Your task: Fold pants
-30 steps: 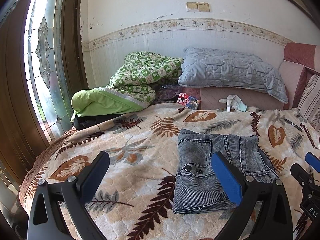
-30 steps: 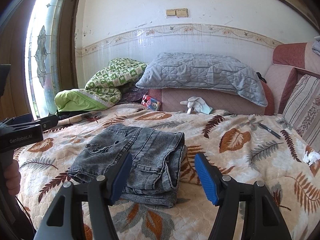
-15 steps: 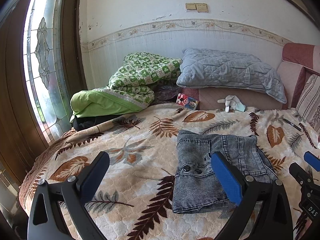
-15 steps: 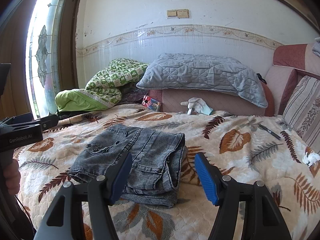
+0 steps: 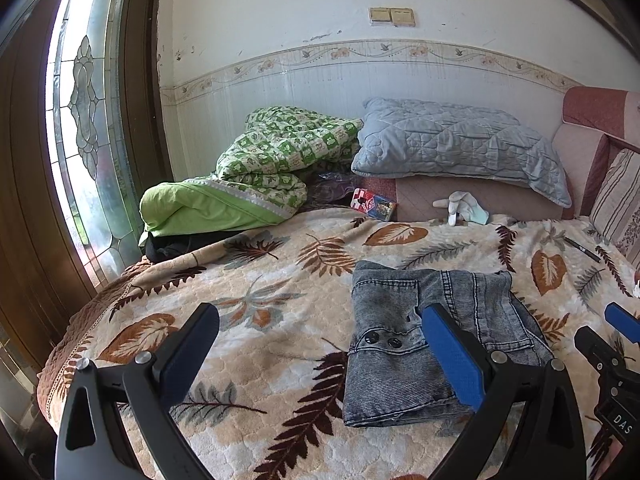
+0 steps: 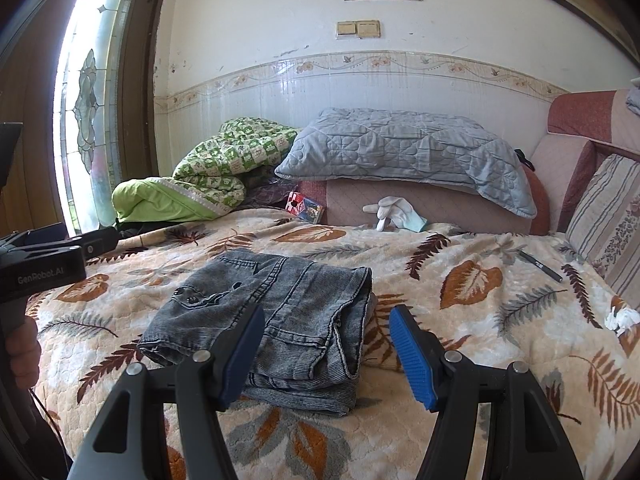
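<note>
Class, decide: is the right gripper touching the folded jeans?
Apart. In the left wrist view the right gripper hangs beside the folded jeans, patterned blanket showing between them.

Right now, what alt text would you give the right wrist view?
Folded grey denim pants lie on a leaf-patterned bed blanket, just beyond the open, empty right gripper. At the bed's head are a grey quilted pillow, a green bundled quilt and a white glove; the left gripper shows at the left edge.

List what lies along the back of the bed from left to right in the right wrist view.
Green quilt → small colourful box → white glove → black pen → striped cushion. The grey pillow sits above the box and glove, so it is left out.
</note>
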